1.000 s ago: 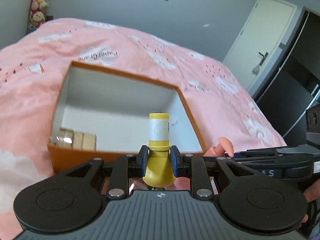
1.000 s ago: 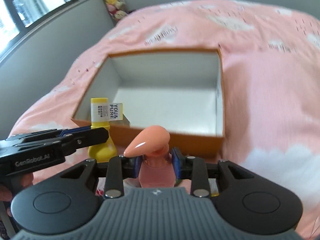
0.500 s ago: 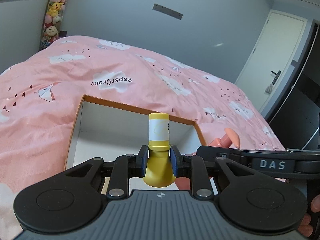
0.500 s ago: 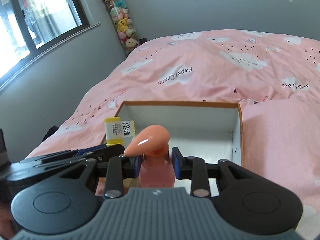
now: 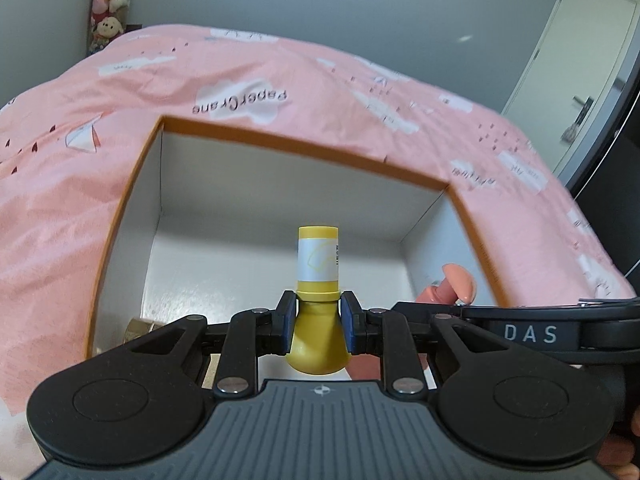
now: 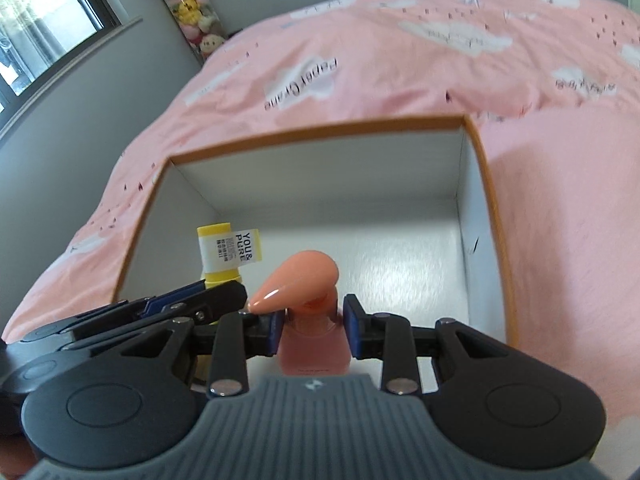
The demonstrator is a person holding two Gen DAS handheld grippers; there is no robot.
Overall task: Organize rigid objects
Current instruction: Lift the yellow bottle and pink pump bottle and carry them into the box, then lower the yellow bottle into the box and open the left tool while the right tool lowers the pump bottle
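Observation:
My left gripper [image 5: 318,326] is shut on a yellow bottle [image 5: 318,272] with a white label, held upright over the open orange box [image 5: 304,148] with white inner walls. My right gripper [image 6: 314,330] is shut on a pink pump bottle [image 6: 304,276], also held upright over the box [image 6: 320,130]. The two grippers are side by side, the left gripper [image 6: 188,300] with the yellow bottle [image 6: 220,254] just left of the pink bottle. The pink pump head [image 5: 460,284] shows at the right in the left wrist view.
The box sits on a pink bedspread [image 5: 248,80] with white clouds. A small golden-brown object [image 5: 138,326] lies in the box's near left corner. Grey walls, a door [image 5: 580,52] at the right and a window [image 6: 44,20] at the left surround the bed.
Both grippers have moved forward and tilted down with their bottles; they now hang over the inside of the box instead of in front of its near wall.

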